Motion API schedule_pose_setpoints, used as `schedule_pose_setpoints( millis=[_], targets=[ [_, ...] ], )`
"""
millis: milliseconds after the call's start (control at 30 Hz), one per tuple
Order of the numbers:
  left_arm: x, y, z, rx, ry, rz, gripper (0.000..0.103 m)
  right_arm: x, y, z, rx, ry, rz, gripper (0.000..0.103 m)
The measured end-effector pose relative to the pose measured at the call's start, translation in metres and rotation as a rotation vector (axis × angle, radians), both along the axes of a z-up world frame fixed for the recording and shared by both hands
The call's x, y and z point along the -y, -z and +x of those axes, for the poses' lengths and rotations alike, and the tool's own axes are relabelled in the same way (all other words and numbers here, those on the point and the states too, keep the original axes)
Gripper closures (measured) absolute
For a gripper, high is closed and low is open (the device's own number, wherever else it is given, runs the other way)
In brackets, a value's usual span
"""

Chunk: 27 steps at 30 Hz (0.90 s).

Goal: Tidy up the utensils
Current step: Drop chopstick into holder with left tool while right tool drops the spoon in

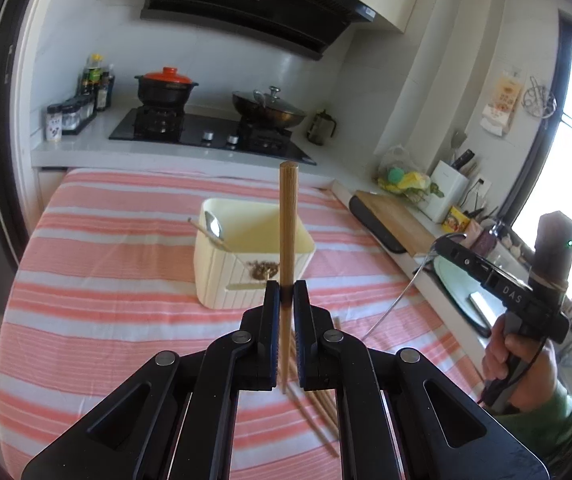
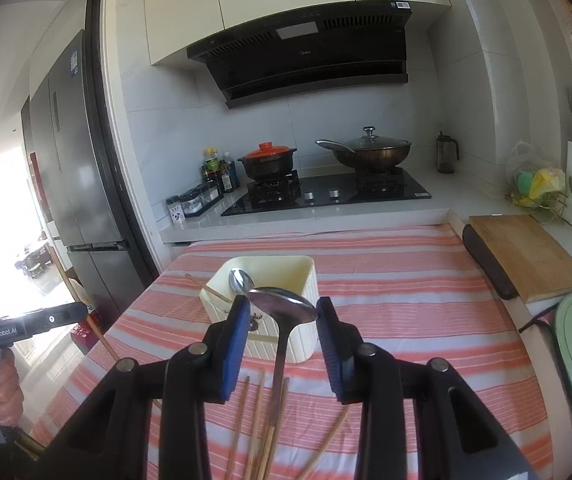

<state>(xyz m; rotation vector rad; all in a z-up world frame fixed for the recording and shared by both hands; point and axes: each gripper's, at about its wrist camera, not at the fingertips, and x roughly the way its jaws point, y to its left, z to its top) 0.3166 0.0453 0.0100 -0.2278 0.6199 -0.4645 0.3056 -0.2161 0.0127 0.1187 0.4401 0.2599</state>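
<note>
Left gripper [image 1: 286,294] pinches an upright chopstick [image 1: 287,216] at frame centre; right gripper [image 2: 281,312] clamps a ladle [image 2: 281,304]. Both should clear the cream bin [image 2: 306,280] rim before release.
</note>
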Motion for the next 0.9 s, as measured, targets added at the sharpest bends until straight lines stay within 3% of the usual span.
schedule_pose_setpoints(
  millis=[267,400,533,800,900],
  targets=[
    [0.002,-0.069,0.063,0.120,-0.022,-0.017,0.098,-0.012,-0.056,0.062,0.047,-0.045,0.037,0.068],
    [0.010,-0.075,0.113,0.111,-0.035,-0.031,0.098,-0.023,-0.069,0.102,0.074,-0.050,0.012,0.068],
    [0.022,-0.047,0.160,0.049,-0.051,-0.010,0.098,-0.033,-0.053,0.146,0.038,-0.060,-0.017,0.068],
    [0.039,0.058,0.239,-0.203,-0.074,0.030,0.098,-0.050,0.035,0.225,-0.184,-0.100,-0.054,0.071],
    [0.043,0.076,0.257,-0.265,-0.083,0.037,0.097,-0.052,0.054,0.252,-0.244,-0.074,-0.068,0.071]
  ],
)
